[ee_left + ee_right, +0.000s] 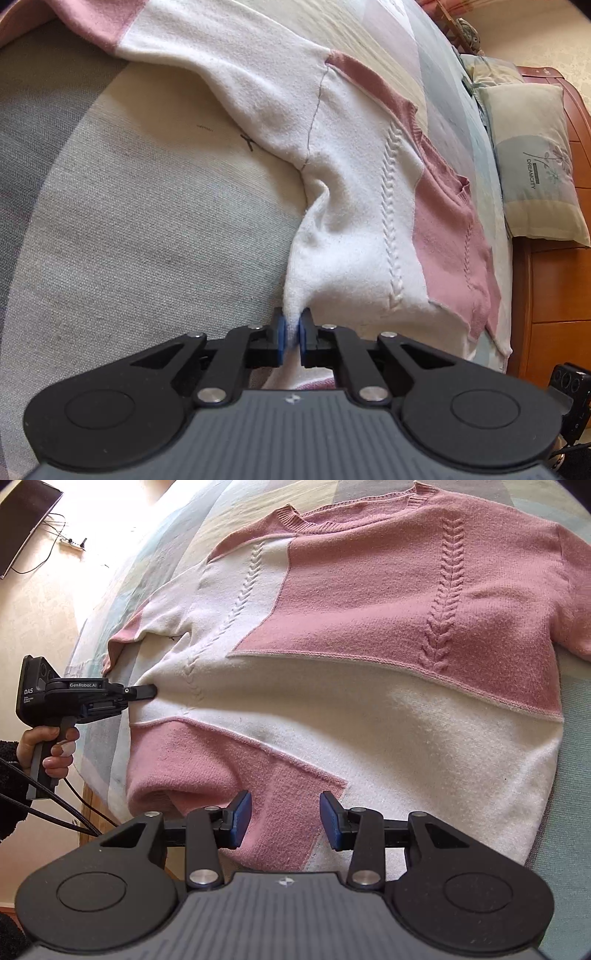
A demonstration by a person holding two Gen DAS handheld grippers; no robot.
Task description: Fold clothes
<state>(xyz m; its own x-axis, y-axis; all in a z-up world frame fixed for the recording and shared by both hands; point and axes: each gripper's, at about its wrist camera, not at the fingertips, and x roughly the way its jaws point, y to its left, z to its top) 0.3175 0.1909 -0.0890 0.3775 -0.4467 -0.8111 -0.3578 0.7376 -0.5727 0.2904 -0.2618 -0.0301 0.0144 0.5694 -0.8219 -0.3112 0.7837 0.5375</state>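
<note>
The left gripper [291,338] pinches a white side edge of the pink-and-white sweater [369,664] spread flat on the bed [129,221], while the right gripper [284,819], jaws wide, hovers over its hem, best gripped equally before lifting.

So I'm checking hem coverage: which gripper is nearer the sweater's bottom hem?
Right. The right gripper hovers open over the sweater at its hem; the left gripper pinches the side edge, farther up near the sleeve.

Each black gripper [283,821] has blue pads [242,814], silver screws and a ribbed grey body. The hand [51,751] wears a fuzzy black sleeve [11,775].
</note>
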